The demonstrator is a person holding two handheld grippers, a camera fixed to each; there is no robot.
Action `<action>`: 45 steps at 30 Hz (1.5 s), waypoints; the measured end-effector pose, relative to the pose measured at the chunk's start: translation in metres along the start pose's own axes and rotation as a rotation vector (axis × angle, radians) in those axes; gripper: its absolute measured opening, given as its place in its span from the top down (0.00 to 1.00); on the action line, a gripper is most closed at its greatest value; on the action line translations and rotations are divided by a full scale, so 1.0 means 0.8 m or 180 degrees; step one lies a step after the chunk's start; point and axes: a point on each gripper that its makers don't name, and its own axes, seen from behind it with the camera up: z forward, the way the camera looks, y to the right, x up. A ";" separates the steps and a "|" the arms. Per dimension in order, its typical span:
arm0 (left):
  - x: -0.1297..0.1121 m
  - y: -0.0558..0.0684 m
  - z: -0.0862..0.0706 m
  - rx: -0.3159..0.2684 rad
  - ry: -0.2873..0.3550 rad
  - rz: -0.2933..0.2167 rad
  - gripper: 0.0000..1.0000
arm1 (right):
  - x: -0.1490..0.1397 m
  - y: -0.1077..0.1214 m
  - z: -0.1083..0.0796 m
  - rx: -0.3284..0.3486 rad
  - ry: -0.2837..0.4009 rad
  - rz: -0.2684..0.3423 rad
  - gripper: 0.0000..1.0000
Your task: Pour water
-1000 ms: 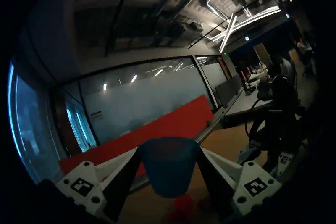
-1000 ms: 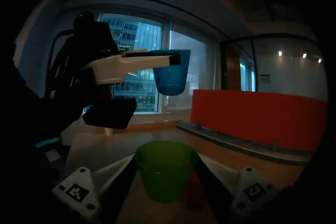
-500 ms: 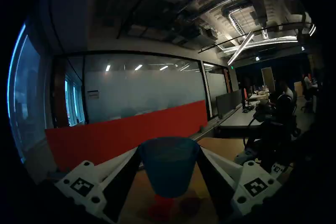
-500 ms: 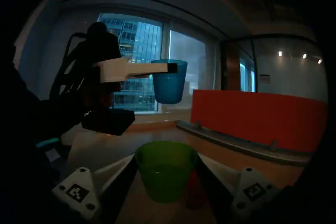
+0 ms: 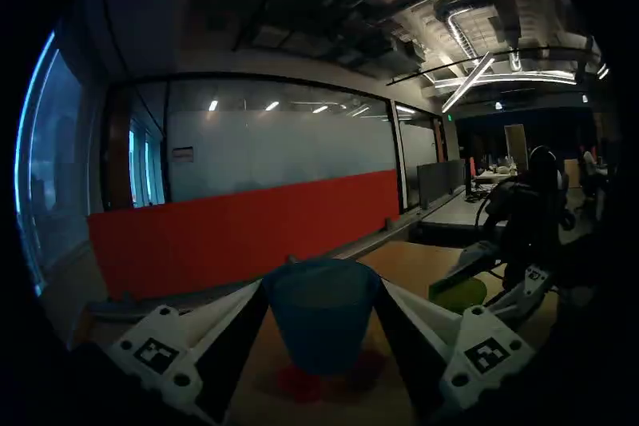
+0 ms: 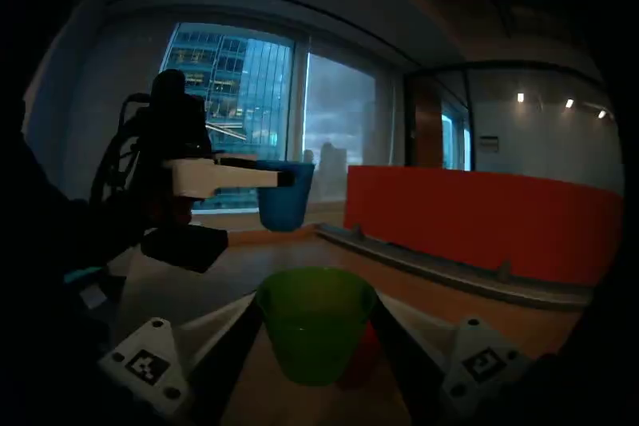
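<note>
- Blue cup (image 5: 321, 334): it sits upright between the two fingers of the left hand-held gripper (image 5: 321, 292), which is clamped on its sides just under the rim.
- In the right gripper view, this cup hangs in the air above the bench (image 6: 263, 262), off to the left and farther back. A white finger lies level across its rim.
- Green cup (image 6: 315, 330): it is also upright, and the right hand-held gripper (image 6: 315, 298) grips it, one finger pressing on each side.
- The two cups are well apart, and the blue one is higher than the green one.
- In the left gripper view, the green cup shows low on the right, near the edge of the wooden bench, with white fingers around it.
- Whether either cup holds water cannot be told in the dim light.
- A red patch (image 5: 315, 380) lies on the bench just below the blue cup. What it is cannot be made out.
- A long red wall panel (image 5: 240, 230) runs behind the bench under frosted glass.
- Large windows (image 6: 240, 106) show tall buildings outside.
</note>
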 end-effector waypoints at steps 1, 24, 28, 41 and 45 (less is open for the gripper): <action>-0.004 -0.001 -0.001 0.0004 -0.0019 -0.0006 0.11 | -0.001 0.003 -0.002 -0.0020 -0.0015 -0.0006 0.08; -0.083 0.005 -0.002 -0.0101 -0.0373 -0.0070 0.11 | -0.012 0.058 -0.036 -0.0303 -0.0163 0.0013 0.08; -0.095 0.007 -0.001 -0.0142 -0.0447 -0.0059 0.10 | -0.017 0.061 -0.038 -0.0297 -0.0208 0.0030 0.09; -0.149 0.015 0.000 -0.0260 -0.0819 0.0095 0.10 | -0.051 0.069 -0.046 -0.0177 -0.0546 0.0048 0.08; -0.167 0.019 0.002 -0.0310 -0.0939 0.0131 0.10 | -0.066 0.072 -0.050 -0.0151 -0.0669 0.0036 0.08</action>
